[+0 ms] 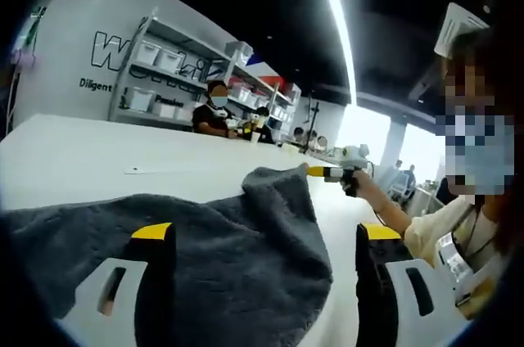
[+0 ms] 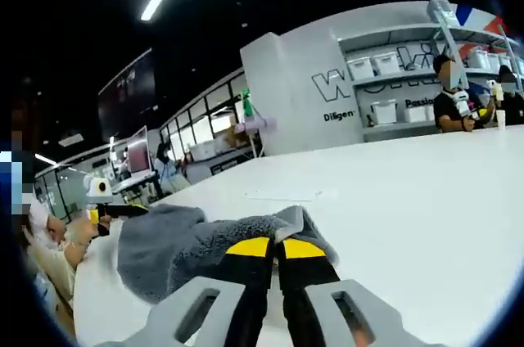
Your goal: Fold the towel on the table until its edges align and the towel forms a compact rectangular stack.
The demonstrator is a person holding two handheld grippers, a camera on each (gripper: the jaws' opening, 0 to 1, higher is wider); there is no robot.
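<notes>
Fluffy grey towel (image 1: 246, 241) bunched on smooth white table (image 1: 74, 159). Right hand-held gripper (image 2: 277, 247) clamped on a corner; left hand-held gripper (image 1: 262, 232) wide open, seemingly empty.

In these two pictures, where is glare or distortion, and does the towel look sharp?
Left gripper view: windows blown out white, ceiling light strip bent by fisheye, grey towel fairly sharp. Right gripper view: white table bright, shelves curved, right claw soft at the near edge.
</notes>
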